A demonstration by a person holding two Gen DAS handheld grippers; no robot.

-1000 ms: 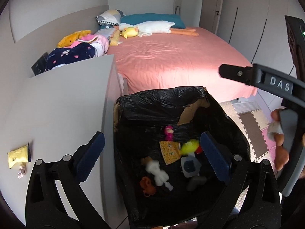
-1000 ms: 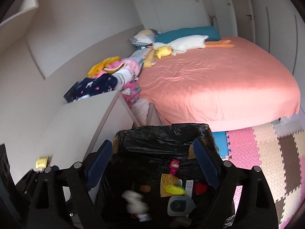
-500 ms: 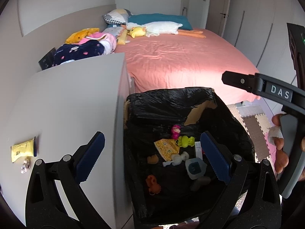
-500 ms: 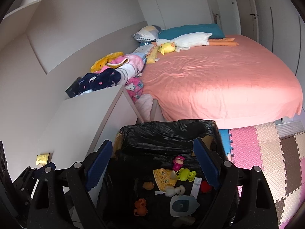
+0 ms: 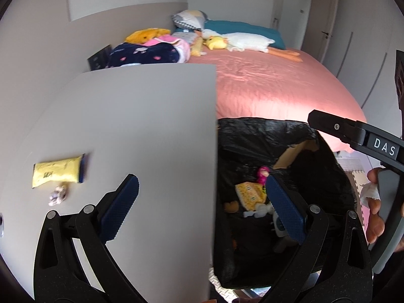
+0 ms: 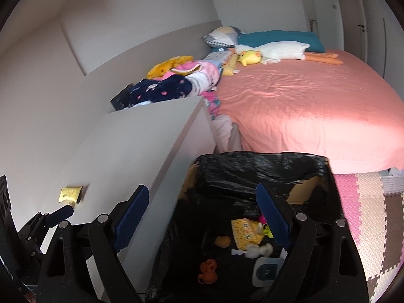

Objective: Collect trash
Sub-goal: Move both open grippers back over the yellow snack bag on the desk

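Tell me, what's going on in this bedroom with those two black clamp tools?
A person is collecting trash with a handheld gripper in each hand. Both the left gripper and the right gripper are open and empty. Small items already lie in the black-lined bin beside the bed. A yellow wrapper and a small crumpled scrap lie on the grey cabinet top, not yet picked up.

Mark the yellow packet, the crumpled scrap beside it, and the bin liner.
yellow packet (image 5: 56, 174), left wrist view, middle of its yellow face
crumpled scrap (image 5: 58, 196), left wrist view, centre of the wad
bin liner (image 6: 255, 170), right wrist view, far inner wall of black plastic
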